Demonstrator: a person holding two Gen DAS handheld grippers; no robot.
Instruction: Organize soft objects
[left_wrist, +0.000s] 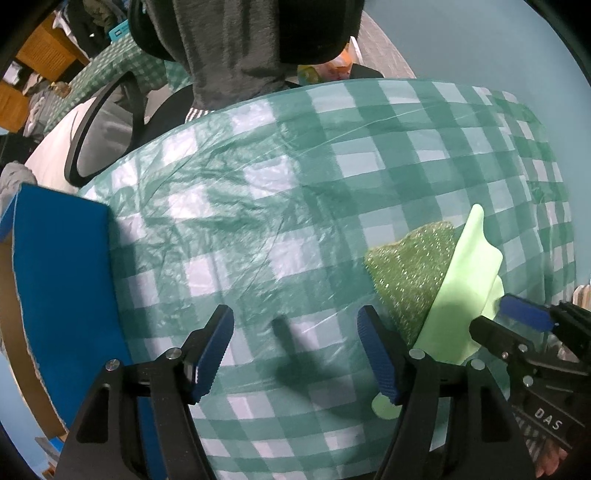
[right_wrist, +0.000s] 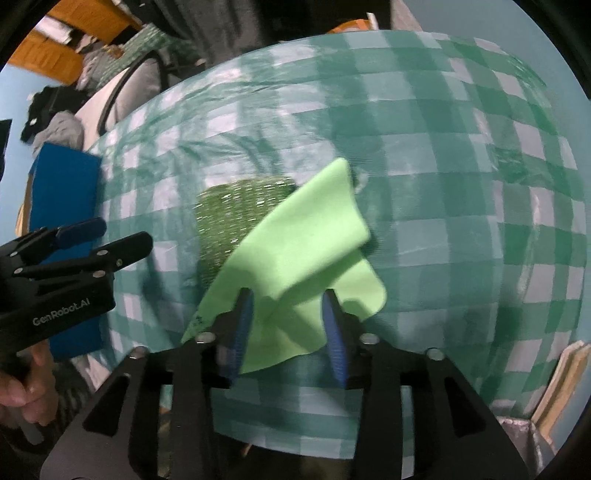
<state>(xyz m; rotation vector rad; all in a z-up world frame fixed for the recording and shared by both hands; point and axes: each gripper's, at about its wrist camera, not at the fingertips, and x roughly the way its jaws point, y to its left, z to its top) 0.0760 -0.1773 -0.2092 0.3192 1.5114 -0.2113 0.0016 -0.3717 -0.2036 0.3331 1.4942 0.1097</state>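
- The surface (left_wrist: 332, 155) wears a green-and-white checked plastic cover, creased and shiny in patches.
- A light green cloth (right_wrist: 306, 251) lies loosely crumpled on that cover, toward the near edge of the surface in the right wrist view, one corner standing up in a fold.
- Part of the cloth overlaps a dark green glittery scrubbing pad (right_wrist: 236, 214), which lies flat just beside it, toward the blue box; the two are touching.
- The right gripper (right_wrist: 291, 332) points steeply down over the cloth. Its blue-padded fingers (right_wrist: 242, 332) stand apart, released, with the near part of the cloth lying between them; the pads do not press on it.
- In the left wrist view the same right gripper (left_wrist: 495, 317) comes in from the right edge, its tips at the cloth (left_wrist: 461, 295) beside the scrubbing pad (left_wrist: 410, 273).
- The left gripper (left_wrist: 295, 347) points straight down over bare checked cover, its fingers (left_wrist: 212, 354) spread wide with nothing between them; their shadow falls on the cover below.
- A blue box (left_wrist: 62, 280) with a brown cardboard inside sits at the left edge of the surface, apart from the cloth.
- A person's hand (right_wrist: 22, 391) holds the left gripper's handle at the lower left of the right wrist view.
- Beyond the far edge stands a black office chair (left_wrist: 107, 122) with a grey garment draped on it.
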